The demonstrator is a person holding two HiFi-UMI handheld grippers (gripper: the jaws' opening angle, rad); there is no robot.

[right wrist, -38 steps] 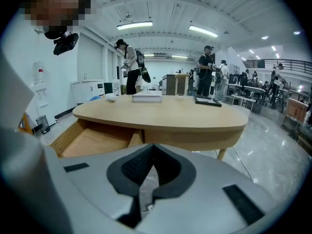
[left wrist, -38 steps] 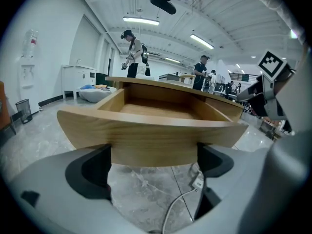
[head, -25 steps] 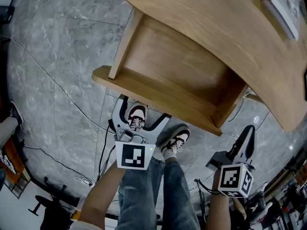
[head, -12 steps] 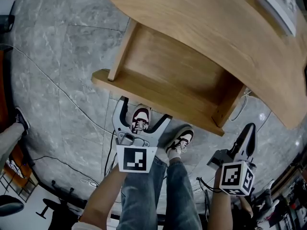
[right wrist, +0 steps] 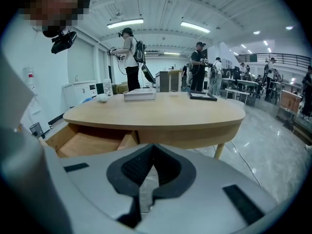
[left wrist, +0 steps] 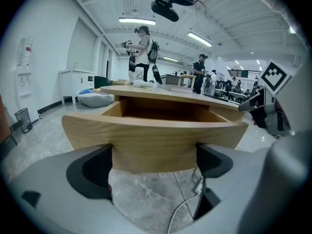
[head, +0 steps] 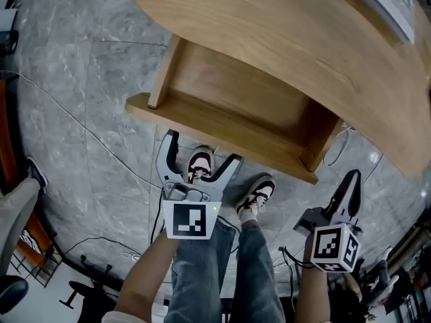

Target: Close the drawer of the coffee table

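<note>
The wooden coffee table [head: 303, 39] has its drawer [head: 236, 93] pulled out, empty inside. The drawer's curved front panel [head: 215, 130] faces me. My left gripper [head: 202, 150] is open and points at that front panel from just below it in the head view. In the left gripper view the panel [left wrist: 156, 140] fills the space right ahead of the spread jaws of that gripper [left wrist: 153, 167]; whether they touch it I cannot tell. My right gripper [head: 351, 180] hangs shut and empty to the right of the drawer. The right gripper view has the shut gripper [right wrist: 146, 179] before the table [right wrist: 156, 113] and the drawer [right wrist: 92, 143].
My shoes [head: 259, 194] stand on the grey marble floor below the drawer front. Cables [head: 87, 130] run over the floor at the left. A book [head: 394, 2] lies on the tabletop. Several people [left wrist: 144, 52] stand far behind the table.
My left gripper has moved forward and up, closer to the drawer's front panel. The right gripper has stayed where it was, still shut.
</note>
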